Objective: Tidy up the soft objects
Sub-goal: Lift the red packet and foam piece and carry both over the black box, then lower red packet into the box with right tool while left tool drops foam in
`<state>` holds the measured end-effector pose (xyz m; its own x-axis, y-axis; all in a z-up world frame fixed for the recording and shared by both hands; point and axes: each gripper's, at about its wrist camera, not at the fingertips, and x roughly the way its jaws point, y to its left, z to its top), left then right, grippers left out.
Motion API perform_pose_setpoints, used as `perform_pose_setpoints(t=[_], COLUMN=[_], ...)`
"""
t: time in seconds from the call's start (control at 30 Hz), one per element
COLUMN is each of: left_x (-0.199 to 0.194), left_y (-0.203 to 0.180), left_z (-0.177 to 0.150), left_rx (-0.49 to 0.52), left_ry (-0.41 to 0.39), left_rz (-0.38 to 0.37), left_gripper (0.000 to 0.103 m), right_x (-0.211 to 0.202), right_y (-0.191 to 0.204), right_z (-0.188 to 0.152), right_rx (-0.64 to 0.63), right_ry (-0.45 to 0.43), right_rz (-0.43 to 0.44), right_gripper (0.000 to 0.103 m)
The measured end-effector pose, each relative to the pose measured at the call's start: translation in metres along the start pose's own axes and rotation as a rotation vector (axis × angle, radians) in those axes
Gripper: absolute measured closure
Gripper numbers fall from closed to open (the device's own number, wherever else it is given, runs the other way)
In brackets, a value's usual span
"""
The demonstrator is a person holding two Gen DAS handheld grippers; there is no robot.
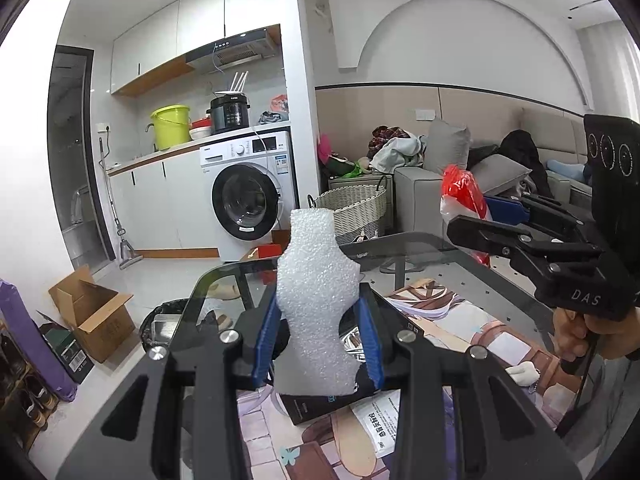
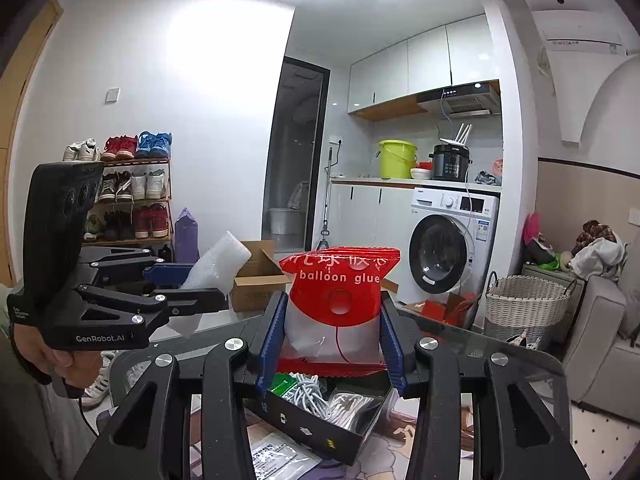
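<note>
My left gripper (image 1: pixel 318 340) is shut on a white foam piece (image 1: pixel 316 300), held upright above the glass table (image 1: pixel 400 240). It also shows at the left of the right wrist view, where the foam piece (image 2: pixel 218 264) sticks out of it. My right gripper (image 2: pixel 332 340) is shut on a red and clear balloon glue packet (image 2: pixel 338 292), held above an open black box (image 2: pixel 320 420) of cables. In the left wrist view the right gripper (image 1: pixel 476 220) shows at the right with the red packet (image 1: pixel 462 192).
A black box (image 1: pixel 320 404) and papers lie on a printed mat (image 1: pixel 460 320) on the table. A wicker basket (image 1: pixel 354 206), a washing machine (image 1: pixel 248 196) and a sofa (image 1: pixel 440 184) stand beyond. A cardboard box (image 1: pixel 96 316) and a bin (image 1: pixel 164 328) stand on the floor at the left.
</note>
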<state>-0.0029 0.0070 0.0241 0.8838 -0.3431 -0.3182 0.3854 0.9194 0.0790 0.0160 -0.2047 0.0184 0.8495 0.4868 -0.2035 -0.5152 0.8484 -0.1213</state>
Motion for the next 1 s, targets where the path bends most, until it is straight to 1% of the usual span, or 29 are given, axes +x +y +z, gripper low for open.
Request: perform_pose_setpoints(t=[0.17,0.27,0.37,0.53,0.77,0.87,1.0], left_x=[0.003,0.008,0.016,0.034,0.065,0.075,0.082], left_y=[0.001,0.002,0.004,0.008,0.018,0.022,0.025], left_z=[0.004,0.009,0.017,0.030,0.043,0.044,0.044], left_rx=[-0.015,-0.032,-0.054,-0.095,-0.166,-0.205,-0.224], left_ry=[-0.006,-0.016,-0.021,-0.030,-0.012,0.000,0.022], left_rz=[0.000,0.020,0.035,0.053,0.090,0.101,0.112], left_gripper=[0.067,0.067,0.067,0.067,0.067,0.067,0.067], right_x=[0.004,0.008,0.019,0.044,0.081,0.091,0.097], right_y=[-0.002,-0.001,-0.002,-0.007,-0.023,-0.027,-0.029], right_z=[0.002,0.005,0.009,0.014,0.025,0.028,0.030], right_rx=[0.005,-0.001,0.004,0.025,0.070,0.084,0.082], right_ry=[0.007,-0.008,-0.013,0.007,0.007,0.010,0.012], right_rz=[0.002,-0.008,-0.008,-0.008,-0.030,-0.038,-0.042], right_gripper=[0.060,0.060,0.060,0.060,0.060,0.060,0.060])
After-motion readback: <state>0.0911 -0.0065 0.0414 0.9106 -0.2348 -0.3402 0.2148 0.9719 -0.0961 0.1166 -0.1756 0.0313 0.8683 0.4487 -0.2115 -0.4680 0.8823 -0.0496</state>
